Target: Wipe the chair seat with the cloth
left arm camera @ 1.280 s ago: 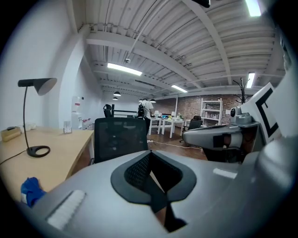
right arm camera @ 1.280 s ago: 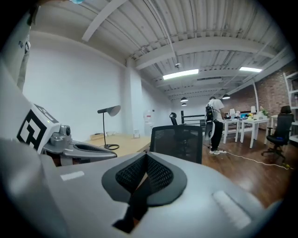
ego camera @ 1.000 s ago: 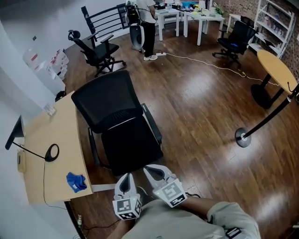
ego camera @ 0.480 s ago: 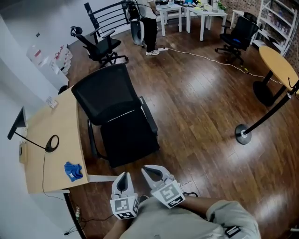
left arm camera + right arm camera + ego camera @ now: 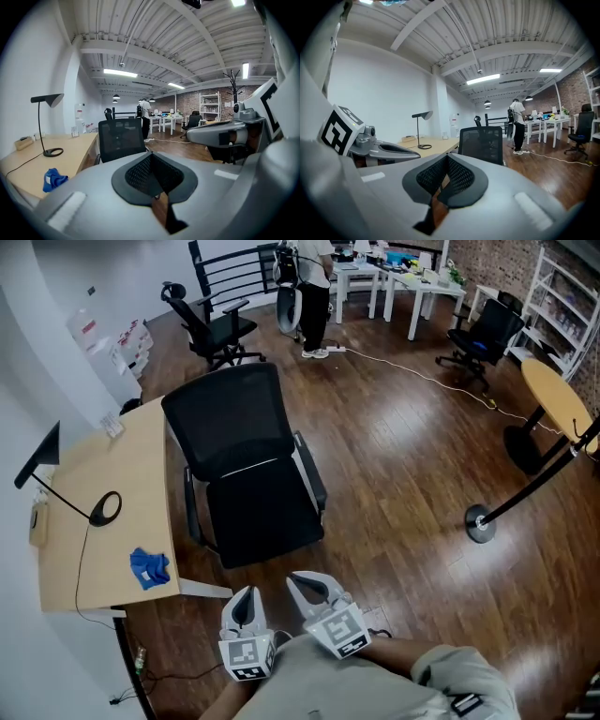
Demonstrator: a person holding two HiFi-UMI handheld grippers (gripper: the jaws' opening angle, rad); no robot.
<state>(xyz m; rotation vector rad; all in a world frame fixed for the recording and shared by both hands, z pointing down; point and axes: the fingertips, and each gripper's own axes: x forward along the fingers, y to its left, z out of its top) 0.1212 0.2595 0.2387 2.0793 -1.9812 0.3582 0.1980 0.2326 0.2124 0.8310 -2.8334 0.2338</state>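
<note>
With the left gripper (image 5: 246,602) and right gripper (image 5: 306,583) clenched empty before the office chair (image 5: 230,427) and the blue cloth (image 5: 149,568) lying on the desk (image 5: 117,465) left of that chair, the seat (image 5: 262,521) risks being wiped clothless.

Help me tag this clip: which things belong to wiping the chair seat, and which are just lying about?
Job: blue cloth, black chair, left claw, right claw, both shut and empty.
Lying about: desk lamp, far office chair, round table, pole stand.
</note>
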